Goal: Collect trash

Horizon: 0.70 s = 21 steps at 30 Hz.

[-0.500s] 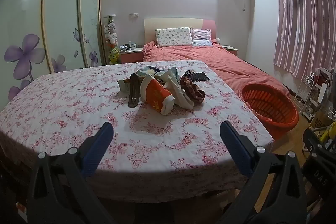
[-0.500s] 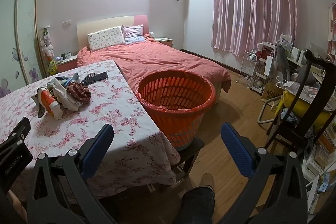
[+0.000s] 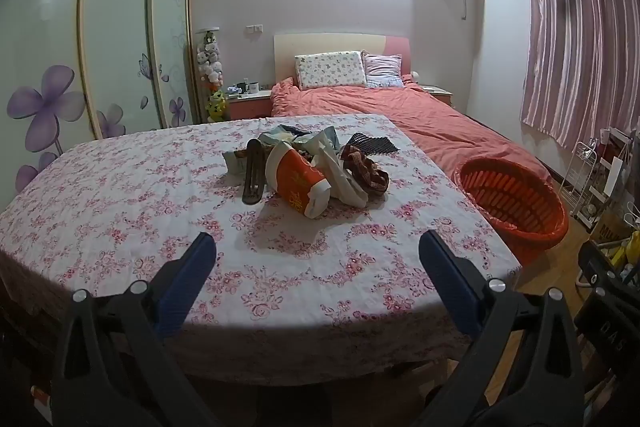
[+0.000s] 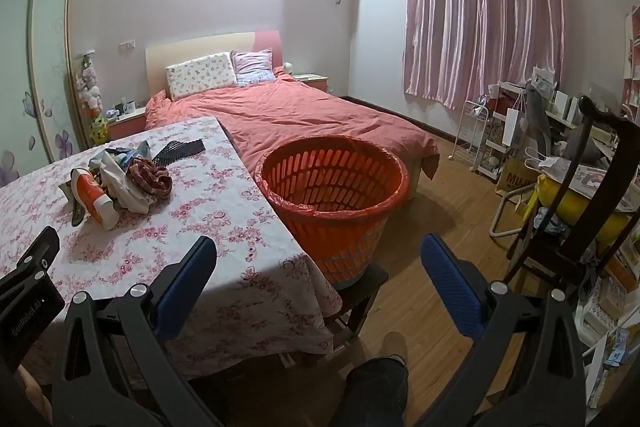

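A pile of trash point(image 3: 308, 167) lies mid-table on the floral cloth: an orange and white wrapper point(image 3: 298, 185), a dark brown strip point(image 3: 254, 173), a brown checked rag point(image 3: 366, 171), pale scraps and a black mesh piece point(image 3: 372, 143). The same pile point(image 4: 120, 183) shows at the left in the right wrist view. An orange slatted basket point(image 4: 334, 195) with a red liner stands on a low stool beside the table's right edge. My left gripper point(image 3: 316, 269) hangs open over the table's near edge, well short of the pile. My right gripper point(image 4: 318, 271) is open, empty, in front of the basket.
The table point(image 3: 120, 195) has a pink flowered cloth. Behind it stands a bed point(image 3: 400, 111) with a coral quilt. A dark wooden chair point(image 4: 576, 211), a yellow object and cluttered shelves fill the right side. A person's dark trouser leg point(image 4: 376, 387) shows below. The wooden floor point(image 4: 448, 199) runs past the basket.
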Each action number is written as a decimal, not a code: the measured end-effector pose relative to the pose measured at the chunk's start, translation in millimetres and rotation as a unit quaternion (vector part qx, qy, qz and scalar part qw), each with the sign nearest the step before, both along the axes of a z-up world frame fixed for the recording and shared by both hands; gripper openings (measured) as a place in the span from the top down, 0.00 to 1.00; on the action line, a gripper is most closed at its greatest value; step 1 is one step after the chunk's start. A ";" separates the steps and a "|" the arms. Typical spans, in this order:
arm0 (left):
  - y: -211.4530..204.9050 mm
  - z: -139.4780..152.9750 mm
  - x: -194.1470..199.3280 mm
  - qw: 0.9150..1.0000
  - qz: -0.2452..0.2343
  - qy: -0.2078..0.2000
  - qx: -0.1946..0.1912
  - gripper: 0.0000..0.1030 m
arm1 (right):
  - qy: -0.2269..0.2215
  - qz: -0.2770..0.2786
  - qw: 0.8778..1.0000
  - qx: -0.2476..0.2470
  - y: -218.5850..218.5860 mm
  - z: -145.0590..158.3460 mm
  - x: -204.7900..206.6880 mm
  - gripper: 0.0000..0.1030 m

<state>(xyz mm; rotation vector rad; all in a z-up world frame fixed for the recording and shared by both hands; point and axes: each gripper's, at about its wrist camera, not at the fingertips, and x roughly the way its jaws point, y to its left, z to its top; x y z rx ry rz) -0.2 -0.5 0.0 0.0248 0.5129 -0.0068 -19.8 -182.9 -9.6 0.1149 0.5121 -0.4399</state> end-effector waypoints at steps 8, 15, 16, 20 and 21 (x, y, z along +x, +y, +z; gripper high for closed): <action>0.5 -0.1 0.3 1.000 0.000 0.001 0.000 0.04 | -0.002 0.000 1.000 -0.001 0.4 1.0 -1.4 0.02; 0.5 -0.2 0.4 1.000 0.000 0.001 0.000 0.04 | -0.002 0.000 1.000 -0.001 0.4 0.9 -1.3 0.02; 0.5 -0.2 0.4 1.000 0.000 0.001 0.000 0.04 | -0.002 0.000 1.000 -0.001 0.4 0.8 -1.2 0.02; 0.4 -0.2 0.4 1.000 0.000 0.001 0.000 0.04 | -0.001 0.000 1.000 -0.001 0.2 0.7 -1.1 0.02; 0.5 -0.2 0.5 1.000 0.000 0.002 0.000 0.04 | -0.002 0.000 1.000 -0.001 0.1 0.7 -1.2 0.02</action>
